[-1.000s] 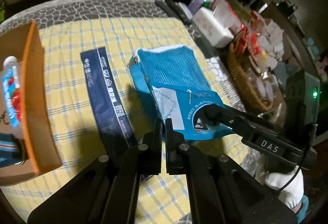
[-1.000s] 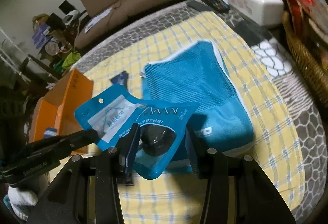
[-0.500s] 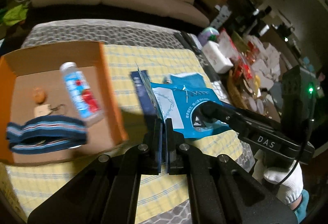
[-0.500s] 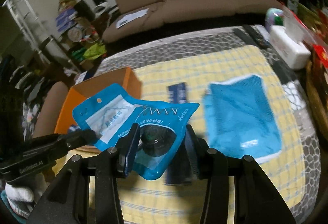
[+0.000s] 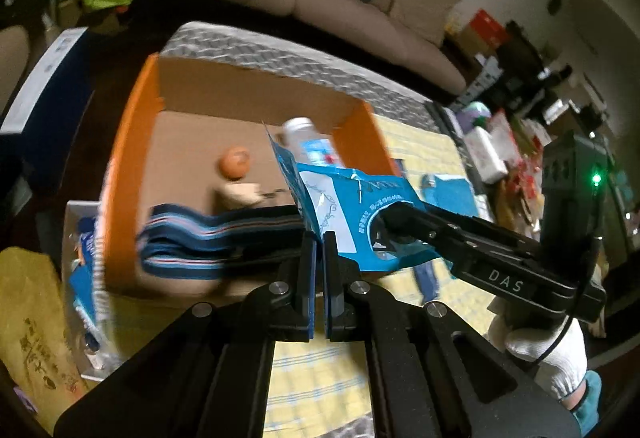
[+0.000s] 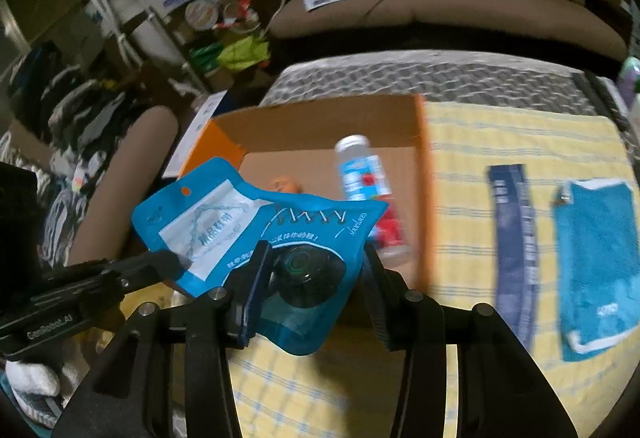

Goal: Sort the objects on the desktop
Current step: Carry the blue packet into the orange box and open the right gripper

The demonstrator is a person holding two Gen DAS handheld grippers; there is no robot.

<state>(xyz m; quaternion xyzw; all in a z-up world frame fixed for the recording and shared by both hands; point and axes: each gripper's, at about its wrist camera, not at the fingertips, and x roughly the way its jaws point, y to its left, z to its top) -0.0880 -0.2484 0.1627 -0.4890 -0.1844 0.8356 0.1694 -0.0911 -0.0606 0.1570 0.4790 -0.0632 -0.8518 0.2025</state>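
Both grippers, left [image 5: 319, 238] and right [image 6: 314, 270], grasp a blue pouch [image 6: 276, 234] that screens the orange box [image 5: 132, 157]; only the right view shows the towel [image 6: 596, 262].

Readable markings, from my two cameras:
- "shoelaces", blue pouch [image 6: 256, 234] between my jaws.
- "DAS", my right gripper [image 5: 390, 217] body.
- "GenRobot.AI", my left gripper [image 6: 170, 262] body.
- Pouch label characters: too blurred to read.
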